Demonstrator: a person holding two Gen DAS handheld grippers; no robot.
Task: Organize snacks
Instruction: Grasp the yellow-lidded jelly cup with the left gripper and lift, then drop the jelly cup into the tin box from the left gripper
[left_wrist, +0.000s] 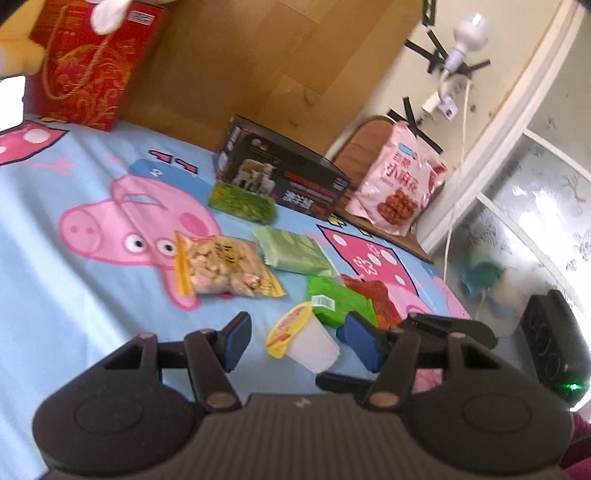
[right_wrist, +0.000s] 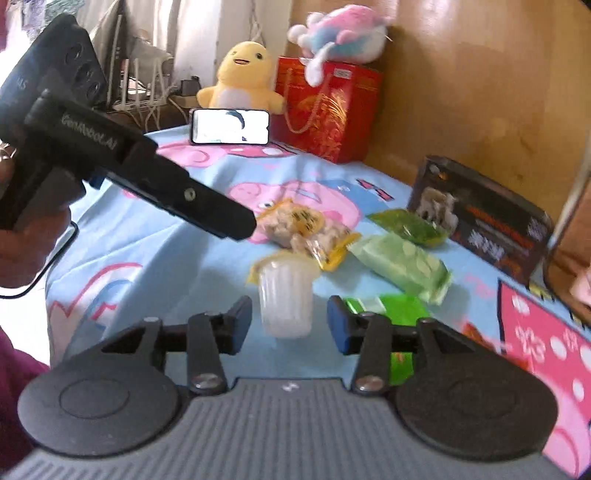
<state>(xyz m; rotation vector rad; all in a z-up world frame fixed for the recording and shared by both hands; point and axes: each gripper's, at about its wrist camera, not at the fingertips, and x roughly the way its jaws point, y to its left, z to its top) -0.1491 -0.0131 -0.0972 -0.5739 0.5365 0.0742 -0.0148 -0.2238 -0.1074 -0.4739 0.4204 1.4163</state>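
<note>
Snacks lie on a blue cartoon-pig sheet (left_wrist: 55, 280). A clear jelly cup (left_wrist: 306, 339) with a yellow lid lies on its side between my left gripper's (left_wrist: 299, 339) open fingers; my right gripper's tips (left_wrist: 436, 328) reach in beside it. In the right wrist view the cup (right_wrist: 286, 299) sits between my right gripper's (right_wrist: 290, 325) open fingers, and the left gripper (right_wrist: 147, 177) crosses above it. Behind lie a clear biscuit bag (left_wrist: 225, 266), a pale green packet (left_wrist: 295, 251), a bright green packet (left_wrist: 340, 299), a red packet (left_wrist: 376, 295) and a dark green packet (left_wrist: 242, 201).
A black box (left_wrist: 284, 173) and a pink snack bag (left_wrist: 399, 184) stand at the back by the wooden headboard. A red gift bag (right_wrist: 327, 110), plush toys (right_wrist: 240, 79) and a phone (right_wrist: 229, 126) sit at the far end. The bed edge drops on the right.
</note>
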